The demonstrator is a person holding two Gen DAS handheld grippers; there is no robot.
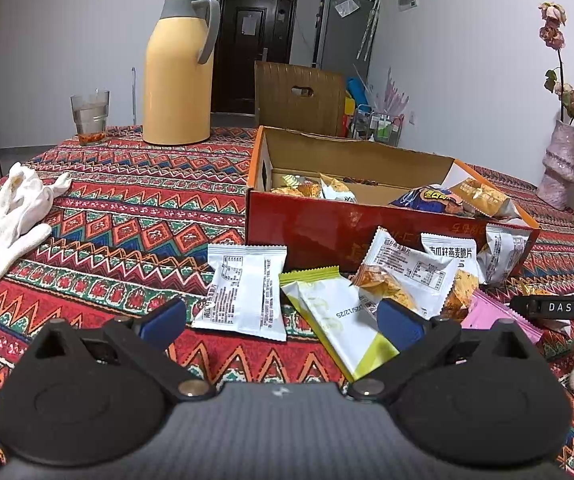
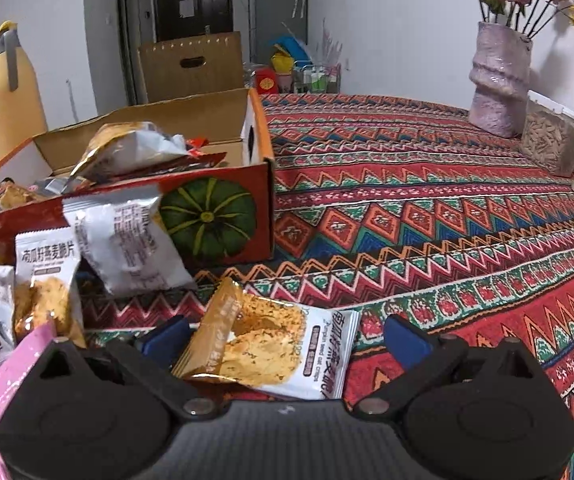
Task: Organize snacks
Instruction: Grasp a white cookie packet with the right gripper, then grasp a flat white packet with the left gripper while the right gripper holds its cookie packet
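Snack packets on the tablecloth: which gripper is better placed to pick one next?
Probably the right gripper: it is open, with the oat crisp packet already between its fingers. The left gripper is open too, with packets just ahead.

Snack packets (image 1: 247,292) on tablecloth (image 1: 127,200) before box (image 1: 367,236), thermos (image 1: 179,72) behind, vase (image 2: 499,80) far right.

A red cardboard box (image 1: 351,236) stands open, a green pumpkin printed on its end wall (image 2: 207,216). Inside, crumpled snack packets (image 1: 335,189) pile up, some poking above the rim at the right end (image 1: 471,196). In front of the box loose packets lie scattered: a white one face-down showing its label (image 1: 247,292), a white-and-lime one (image 1: 339,316) angled beside it, and several oat-crisp packets (image 1: 411,276) leaning against the box wall. One oat-crisp packet (image 2: 275,348) lies apart, nearest the right wrist camera.
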